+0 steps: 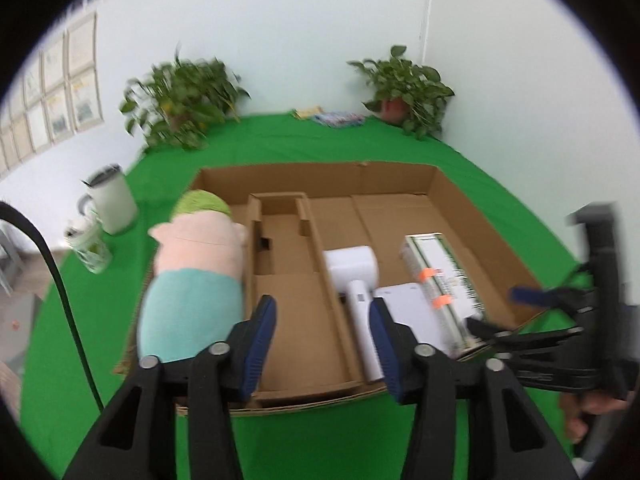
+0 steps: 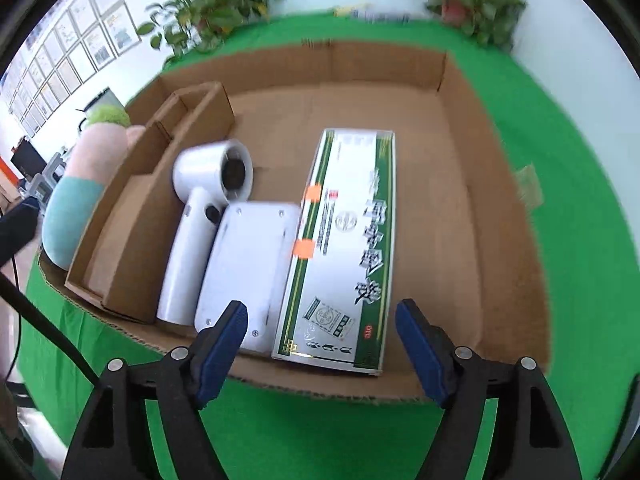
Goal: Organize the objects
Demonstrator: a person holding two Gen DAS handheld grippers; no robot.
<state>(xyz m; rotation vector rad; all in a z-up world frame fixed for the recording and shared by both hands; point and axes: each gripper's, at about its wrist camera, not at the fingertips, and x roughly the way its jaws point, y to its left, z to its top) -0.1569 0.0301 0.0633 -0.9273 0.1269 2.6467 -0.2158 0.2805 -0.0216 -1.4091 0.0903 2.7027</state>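
We note the shallow cardboard tray [image 2: 472, 184] as our landmark; it sits on the green-covered tabletop [image 2: 580, 208]. Inside the tray, the green-and-white box [image 2: 344, 248] lies flat near the middle, long side running front to back. Touching its left edge is the flat white device [image 2: 244, 264], and left of that the white hair dryer [image 2: 200, 232] lies with its barrel toward the tray's far side. A cardboard divider insert [image 1: 280, 248] occupies the tray's left portion. The plush toy [image 1: 192, 280] lies along the tray's left edge, green-capped head toward the far side.

Left gripper [image 1: 323, 344]: jaws spread wide, nothing between them, hovering over the tray's near edge by the divider. Right gripper [image 2: 320, 344]: jaws also spread wide and empty, above the tray's near edge, framing the near end of the box.

Beyond the tray's left side we see a white mug [image 1: 112, 204] and a patterned cup [image 1: 90, 246]. Two potted plants [image 1: 180, 100] stand at the tabletop's far edge.
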